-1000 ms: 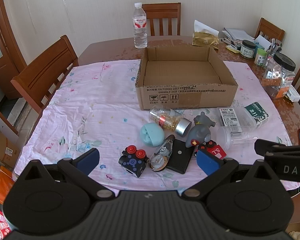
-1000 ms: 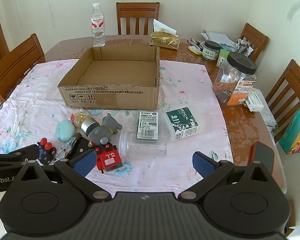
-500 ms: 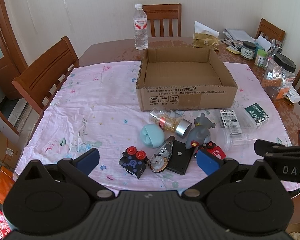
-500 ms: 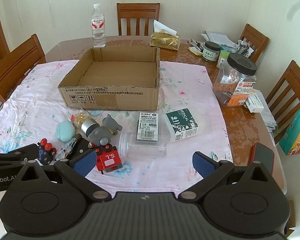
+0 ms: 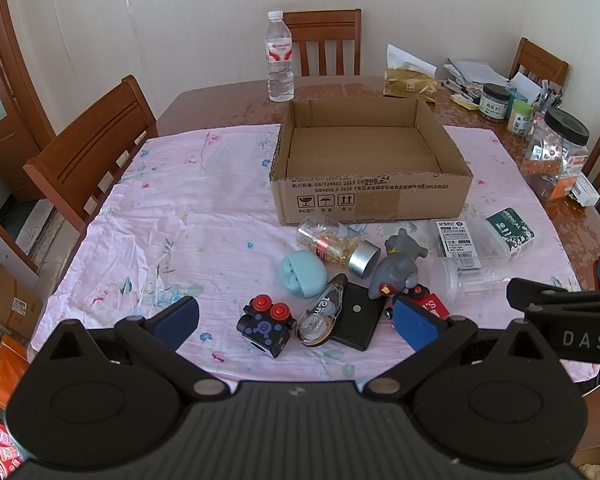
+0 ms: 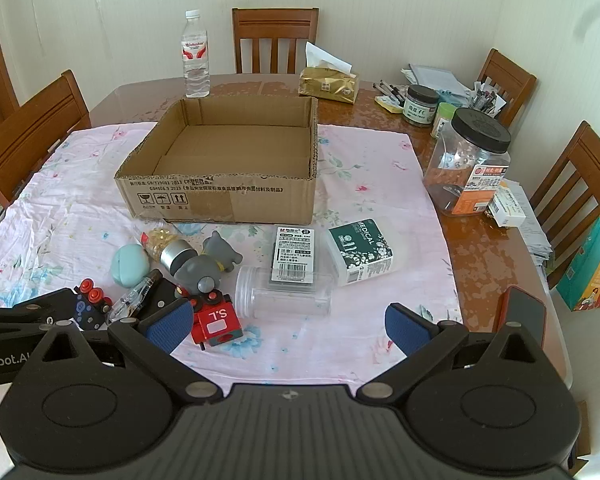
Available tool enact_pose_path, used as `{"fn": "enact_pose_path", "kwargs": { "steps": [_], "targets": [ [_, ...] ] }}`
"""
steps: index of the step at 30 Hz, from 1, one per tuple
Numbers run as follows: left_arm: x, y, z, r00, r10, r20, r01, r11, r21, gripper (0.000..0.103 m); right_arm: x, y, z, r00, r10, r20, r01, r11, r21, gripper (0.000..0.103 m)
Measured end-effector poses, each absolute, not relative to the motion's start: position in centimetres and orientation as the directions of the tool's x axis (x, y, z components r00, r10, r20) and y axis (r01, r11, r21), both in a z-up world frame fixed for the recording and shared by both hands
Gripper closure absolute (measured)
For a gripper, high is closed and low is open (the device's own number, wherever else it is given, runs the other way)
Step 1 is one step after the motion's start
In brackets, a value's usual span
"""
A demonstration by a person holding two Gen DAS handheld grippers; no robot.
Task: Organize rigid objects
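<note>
Both the left gripper (image 5: 296, 320) and the right gripper (image 6: 288, 324) are held wide apart above the near edge of the counter (image 6: 480, 248), and nothing is gripped. An open cardboard box (image 6: 220, 200) is set on the pink cloth (image 5: 180, 220). Just before it, small items are clustered: a grey elephant toy (image 6: 208, 266), a red block (image 6: 216, 320), a clear jar (image 6: 284, 298) and a green medical box (image 6: 362, 252).

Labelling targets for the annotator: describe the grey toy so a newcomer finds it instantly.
Start at the open cardboard box on the pink cloth. In the clutter just in front of it, the grey toy leans beside a silver-capped bottle. It is the only animal figure there, with a yellow collar.
</note>
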State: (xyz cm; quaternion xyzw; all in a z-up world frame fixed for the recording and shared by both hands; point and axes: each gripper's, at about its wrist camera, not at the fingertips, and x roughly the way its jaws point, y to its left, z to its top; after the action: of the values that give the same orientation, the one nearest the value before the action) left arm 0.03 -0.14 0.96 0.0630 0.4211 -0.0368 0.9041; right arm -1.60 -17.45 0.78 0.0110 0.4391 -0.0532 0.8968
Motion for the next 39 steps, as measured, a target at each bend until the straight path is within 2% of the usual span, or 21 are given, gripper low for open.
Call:
{"fn": "enact_pose_path", "kwargs": {
  "steps": [21,28,39],
  "targets": [
    [-0.5,-0.7,1.4,0.657,-0.016,-0.754,0.137,0.986,0.099,0.000,-2.3,-17.9,1.3,0.628,-0.079,-0.774,0.094,0.995,-0.025,0.000],
    [-0.5,-0.4,1.4,0.676,-0.082,-0.732,0.178,0.983,0.055,0.000,-2.4,-18.3,1.7,0.650,-0.052,-0.758,0.068,0.998,-0.010,0.000],
    [-0.6,0.3,-0.8,0.679,-0.131,-0.722,0.246,0.968,0.056,0.000,-1.9,-19.3,0.0,0.671,0.044,-0.740,-0.010,0.999,0.050,0.000]
  ]
}}
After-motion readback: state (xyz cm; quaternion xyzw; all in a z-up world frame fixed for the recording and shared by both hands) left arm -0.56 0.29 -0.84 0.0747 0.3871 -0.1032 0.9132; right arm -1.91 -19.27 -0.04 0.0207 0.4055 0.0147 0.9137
